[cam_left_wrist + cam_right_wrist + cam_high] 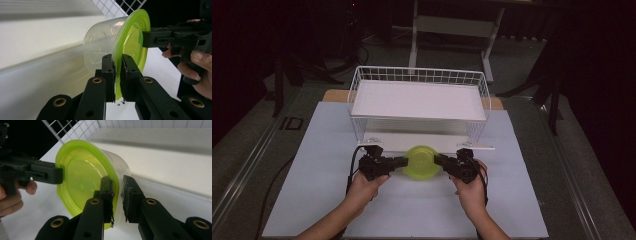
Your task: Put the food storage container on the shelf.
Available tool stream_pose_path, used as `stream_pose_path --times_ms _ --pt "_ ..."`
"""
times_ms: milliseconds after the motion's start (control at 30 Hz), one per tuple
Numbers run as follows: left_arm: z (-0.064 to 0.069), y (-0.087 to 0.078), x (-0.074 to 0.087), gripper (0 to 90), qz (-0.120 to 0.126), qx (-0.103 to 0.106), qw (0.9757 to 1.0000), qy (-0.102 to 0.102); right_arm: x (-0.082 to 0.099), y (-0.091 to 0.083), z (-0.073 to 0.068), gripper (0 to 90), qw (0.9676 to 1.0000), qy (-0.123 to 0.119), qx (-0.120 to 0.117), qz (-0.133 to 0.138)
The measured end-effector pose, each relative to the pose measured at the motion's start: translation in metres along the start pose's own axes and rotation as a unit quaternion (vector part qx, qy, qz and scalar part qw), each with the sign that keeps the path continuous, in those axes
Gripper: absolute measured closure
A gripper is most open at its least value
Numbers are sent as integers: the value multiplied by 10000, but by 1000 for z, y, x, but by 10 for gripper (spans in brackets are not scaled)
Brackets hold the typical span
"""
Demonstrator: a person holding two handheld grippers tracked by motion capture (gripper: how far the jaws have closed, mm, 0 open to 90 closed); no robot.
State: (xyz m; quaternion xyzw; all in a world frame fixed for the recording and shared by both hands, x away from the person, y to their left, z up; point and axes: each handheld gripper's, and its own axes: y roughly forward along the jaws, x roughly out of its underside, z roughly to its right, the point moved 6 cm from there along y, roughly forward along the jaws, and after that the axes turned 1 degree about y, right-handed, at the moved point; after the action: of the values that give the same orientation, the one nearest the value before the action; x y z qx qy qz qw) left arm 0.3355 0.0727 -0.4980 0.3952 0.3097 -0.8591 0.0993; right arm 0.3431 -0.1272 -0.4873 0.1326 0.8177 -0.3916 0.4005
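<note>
You hold the lidded container [421, 162] upright, green lid up, over the desk [327, 150] before the wire shelf [418, 102]; left tongs [404, 162] and right tongs [437, 160] reach inward, level, clamping the lid's opposite rims.

The container [422, 161] sits between the left gripper [404, 162] and right gripper [437, 160] (one at each side), just before the wire rack [418, 102].

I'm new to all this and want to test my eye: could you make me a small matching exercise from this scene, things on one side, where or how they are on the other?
Things:
1. green lid
2. wire rack
3. left gripper
4. clear tub

Descriptions:
A. stands at the table's far side
B. pinched at both edges
C. under the lid, see-through
D. shut on the lid's rim

Pairs: 1-B, 2-A, 3-D, 4-C
</note>
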Motion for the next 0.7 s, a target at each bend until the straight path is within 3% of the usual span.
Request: stream_pose_path --times_ms 267,500,633,700 --pt "-15 9 -9 834 313 -34 9993 -189 -12 14 13 786 9995 218 -9 221" --pt "-30 15 -12 833 467 -24 9984 -309 -16 28 20 789 9993 240 17 281" --pt "-38 19 -17 831 562 31 9970 -536 -20 34 24 790 9989 291 61 349" --pt "-42 21 -19 831 575 -16 9968 -553 -22 37 26 790 9987 333 83 388"
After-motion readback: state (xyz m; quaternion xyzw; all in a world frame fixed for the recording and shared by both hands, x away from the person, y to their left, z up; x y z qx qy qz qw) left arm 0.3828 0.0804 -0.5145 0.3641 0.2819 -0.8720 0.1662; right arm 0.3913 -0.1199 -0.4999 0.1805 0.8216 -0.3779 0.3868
